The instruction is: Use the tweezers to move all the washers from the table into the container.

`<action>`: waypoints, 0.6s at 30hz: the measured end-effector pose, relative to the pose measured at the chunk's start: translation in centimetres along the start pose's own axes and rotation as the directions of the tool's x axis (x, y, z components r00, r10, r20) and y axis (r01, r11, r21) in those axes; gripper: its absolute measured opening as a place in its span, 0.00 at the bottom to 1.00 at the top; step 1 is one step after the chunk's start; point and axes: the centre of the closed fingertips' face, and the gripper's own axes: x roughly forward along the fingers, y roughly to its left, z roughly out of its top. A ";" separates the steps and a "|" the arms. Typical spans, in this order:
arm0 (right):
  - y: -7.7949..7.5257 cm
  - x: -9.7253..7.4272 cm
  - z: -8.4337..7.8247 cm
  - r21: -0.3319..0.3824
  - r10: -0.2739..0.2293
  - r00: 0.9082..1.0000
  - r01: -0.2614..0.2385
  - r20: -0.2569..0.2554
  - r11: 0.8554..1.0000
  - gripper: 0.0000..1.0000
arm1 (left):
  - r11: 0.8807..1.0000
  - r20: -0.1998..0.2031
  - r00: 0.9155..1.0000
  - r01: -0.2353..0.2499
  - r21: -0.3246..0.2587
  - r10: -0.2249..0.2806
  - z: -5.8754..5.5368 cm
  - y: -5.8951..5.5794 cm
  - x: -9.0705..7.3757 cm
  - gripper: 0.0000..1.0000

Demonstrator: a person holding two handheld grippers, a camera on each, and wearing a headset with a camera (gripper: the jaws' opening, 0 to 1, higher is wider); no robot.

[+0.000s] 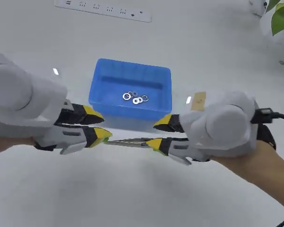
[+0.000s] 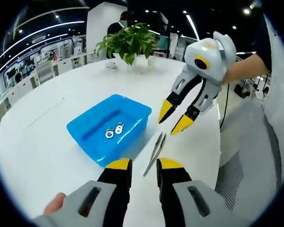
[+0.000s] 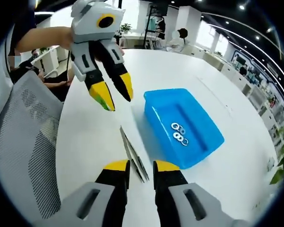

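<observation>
My left gripper (image 1: pixel 105 125) and my right gripper (image 1: pixel 152 134) point at each other low over the table (image 1: pixel 203 47), just in front of the container (image 1: pixel 100 90); both have the jaws apart and hold nothing. The tweezers (image 1: pixel 130 142) lie flat on the table between the 2 grippers, and each end reaches into the gap of the jaws on that side. The washers (image 1: pixel 135 98) lie close together inside the container, near its middle.
</observation>
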 end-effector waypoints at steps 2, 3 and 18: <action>-0.5 -1.3 -0.3 0.022 -0.034 0.999 0.034 0.011 0.999 0.23 | 0.997 0.017 0.999 -0.043 0.062 0.042 0.1 0.1 -1.2 0.31; -0.7 -1.8 -0.4 0.020 -0.050 0.999 0.050 0.018 0.999 0.25 | 0.995 0.021 0.999 -0.051 0.084 0.049 0.0 0.1 -1.6 0.35; -0.6 -7.0 -0.1 0.052 -0.181 0.975 0.176 0.127 0.983 0.83 | 0.981 0.033 0.981 -0.194 0.030 0.193 0.0 -0.2 -5.8 1.00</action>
